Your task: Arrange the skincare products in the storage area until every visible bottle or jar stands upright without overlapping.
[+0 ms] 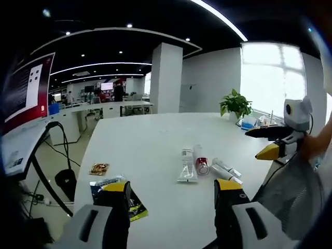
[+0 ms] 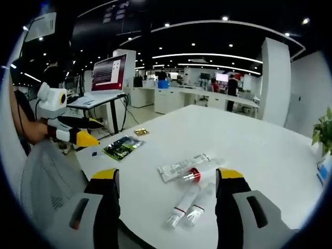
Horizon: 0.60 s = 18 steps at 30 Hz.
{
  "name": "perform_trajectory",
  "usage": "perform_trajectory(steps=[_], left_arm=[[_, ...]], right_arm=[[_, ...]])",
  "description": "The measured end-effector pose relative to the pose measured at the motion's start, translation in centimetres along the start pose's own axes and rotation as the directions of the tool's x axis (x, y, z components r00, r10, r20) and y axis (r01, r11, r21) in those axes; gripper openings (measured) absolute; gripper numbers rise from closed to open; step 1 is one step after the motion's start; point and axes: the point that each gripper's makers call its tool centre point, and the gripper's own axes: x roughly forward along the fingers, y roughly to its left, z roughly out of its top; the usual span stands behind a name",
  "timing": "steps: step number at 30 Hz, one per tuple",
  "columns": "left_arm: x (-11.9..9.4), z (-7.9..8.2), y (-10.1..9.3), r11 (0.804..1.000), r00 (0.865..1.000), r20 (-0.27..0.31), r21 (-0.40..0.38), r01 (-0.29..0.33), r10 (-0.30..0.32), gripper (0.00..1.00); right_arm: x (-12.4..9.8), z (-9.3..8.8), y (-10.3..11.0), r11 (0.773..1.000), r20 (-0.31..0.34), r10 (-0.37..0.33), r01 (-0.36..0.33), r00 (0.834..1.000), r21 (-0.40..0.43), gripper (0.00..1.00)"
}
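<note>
Left tongs (image 1: 174,199) apart | right tongs (image 2: 167,189) apart | soft plastic tubes (image 2: 185,203) flat on smooth white table (image 2: 259,150)

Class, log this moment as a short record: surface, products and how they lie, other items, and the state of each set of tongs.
surface: white table
products: four tubes, all lying flat, clustered together; one has a red cap
other items: green packet, small gold packet, plant
left tongs: open, empty, apart from the tubes
right tongs: open, empty, framing the tubes
task state: nothing upright yet
</note>
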Motion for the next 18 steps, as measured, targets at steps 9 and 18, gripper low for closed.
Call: perform_trajectory(steps=[9,18], left_arm=[[-0.2,0.7,0.1,1.0,1.0,0.027,0.016,-0.016,0.016,0.67],[-0.1,0.8,0.2,0.999,0.999,0.024,0.03,-0.026,0.026,0.67]], right_arm=[[-0.1,-0.6,0.1,0.999,-0.027,0.01,-0.011,1.0,-0.052,0.67],[0.0,-1.1,0.2,0.996,-0.052,0.012,-0.016,0.999,-0.091,0.64]])
